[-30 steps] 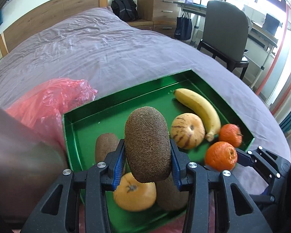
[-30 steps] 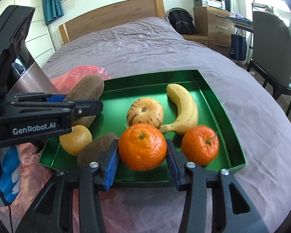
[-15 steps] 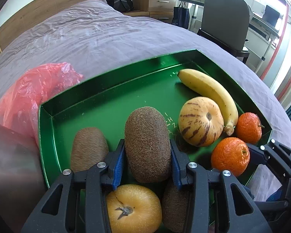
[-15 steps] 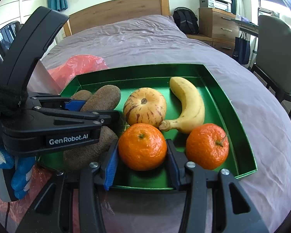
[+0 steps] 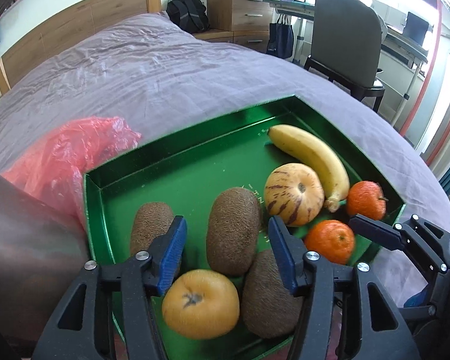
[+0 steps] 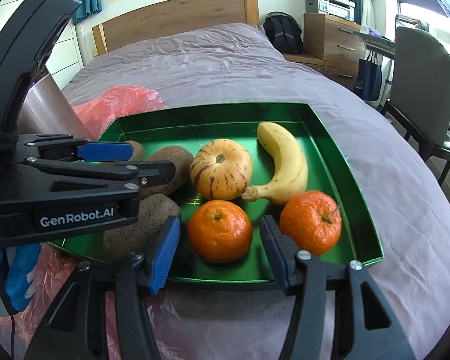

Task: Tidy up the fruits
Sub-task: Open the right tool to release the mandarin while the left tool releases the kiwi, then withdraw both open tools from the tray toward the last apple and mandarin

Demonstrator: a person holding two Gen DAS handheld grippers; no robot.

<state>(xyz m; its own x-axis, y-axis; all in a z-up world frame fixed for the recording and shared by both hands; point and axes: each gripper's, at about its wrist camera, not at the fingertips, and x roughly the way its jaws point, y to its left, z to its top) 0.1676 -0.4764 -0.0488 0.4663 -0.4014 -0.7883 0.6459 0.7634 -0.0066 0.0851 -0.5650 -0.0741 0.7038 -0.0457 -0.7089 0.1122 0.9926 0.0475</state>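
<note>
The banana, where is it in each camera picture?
Left wrist view: the banana lies upper right in the green tray, behind the striped melon.
Right wrist view: the banana lies right of centre, curving beside the striped melon.
Shared landmark: the striped melon touches the banana's stem end in both views.

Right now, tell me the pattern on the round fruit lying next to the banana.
The round fruit is pale yellow with dark purple-brown streaks, best seen in the right wrist view.
</note>
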